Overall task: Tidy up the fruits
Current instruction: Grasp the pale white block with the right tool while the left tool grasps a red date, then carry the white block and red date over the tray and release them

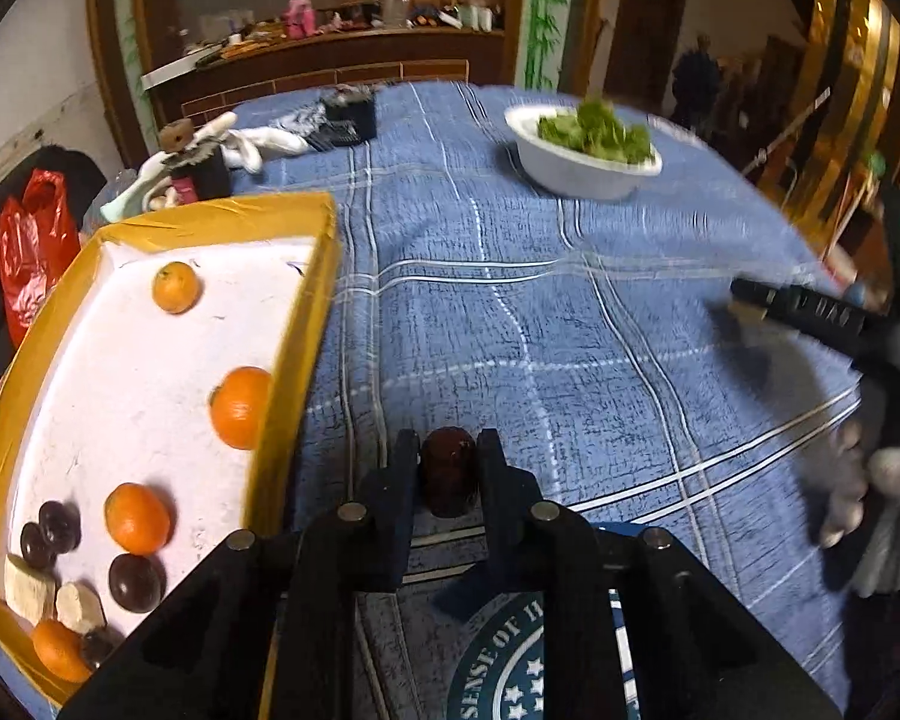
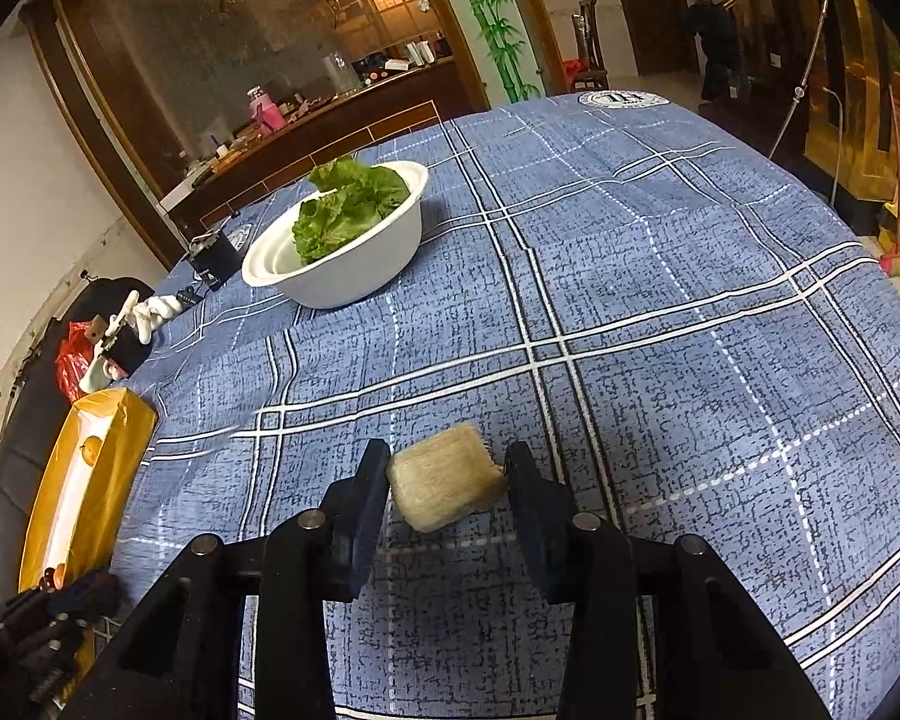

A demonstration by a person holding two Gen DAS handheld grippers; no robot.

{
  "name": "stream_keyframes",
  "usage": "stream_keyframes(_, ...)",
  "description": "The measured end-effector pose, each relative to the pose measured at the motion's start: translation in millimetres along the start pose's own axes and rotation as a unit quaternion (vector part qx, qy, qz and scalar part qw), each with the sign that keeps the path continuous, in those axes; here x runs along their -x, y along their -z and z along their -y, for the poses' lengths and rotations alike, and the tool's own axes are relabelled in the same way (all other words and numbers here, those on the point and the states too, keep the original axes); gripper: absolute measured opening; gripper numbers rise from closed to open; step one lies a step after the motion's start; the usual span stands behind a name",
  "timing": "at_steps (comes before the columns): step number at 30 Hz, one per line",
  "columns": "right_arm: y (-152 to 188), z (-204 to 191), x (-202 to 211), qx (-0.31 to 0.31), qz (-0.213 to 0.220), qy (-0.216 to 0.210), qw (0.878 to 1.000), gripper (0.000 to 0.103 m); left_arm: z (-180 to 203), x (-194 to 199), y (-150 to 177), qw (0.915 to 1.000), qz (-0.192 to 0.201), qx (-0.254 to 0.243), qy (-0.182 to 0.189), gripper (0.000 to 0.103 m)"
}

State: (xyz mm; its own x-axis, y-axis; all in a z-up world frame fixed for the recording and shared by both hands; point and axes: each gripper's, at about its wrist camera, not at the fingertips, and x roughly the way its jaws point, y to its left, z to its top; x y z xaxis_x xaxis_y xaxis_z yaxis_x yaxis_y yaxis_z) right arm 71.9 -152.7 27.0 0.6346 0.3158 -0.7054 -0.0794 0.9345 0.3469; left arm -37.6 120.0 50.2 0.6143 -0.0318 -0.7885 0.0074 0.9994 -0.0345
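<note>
The left gripper (image 1: 448, 468) pinches a dark date (image 1: 448, 471) across its middle; it looks light, smooth and slightly soft. The right gripper (image 2: 447, 483) clamps a pale fibrous cane chunk (image 2: 444, 483), stiff and light. The yellow tray (image 1: 306, 324) lies at ten o'clock.

Dim room: dark wooden sideboard (image 2: 330, 114), perhaps mirrored; bamboo-painted pillar (image 2: 486, 18).

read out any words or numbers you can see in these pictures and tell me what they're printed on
"SENSE OF": round emblem on the blue tablecloth, rest cut off.
Far-edge emblem: too small to read.
Black box label: too small to read.
Right tool finger lettering: blurred.
</note>
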Motion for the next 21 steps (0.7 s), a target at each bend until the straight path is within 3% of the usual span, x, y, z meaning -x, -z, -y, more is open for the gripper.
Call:
stream_keyframes(4,0,1,1,-0.001,0.003,0.003,1.000,0.043,2,20,0,0.9995,0.030,0.004,0.005,0.018)
stream_keyframes(11,0,6,8,-0.011,0.014,-0.004,1.000,0.043,-4,51,7,0.9963,0.063,0.017,0.055,0.018)
stream_keyframes(21,8,7,13,-0.018,0.020,-0.007,1.000,0.043,-37,91,23,0.9920,0.101,0.046,0.061,0.018)
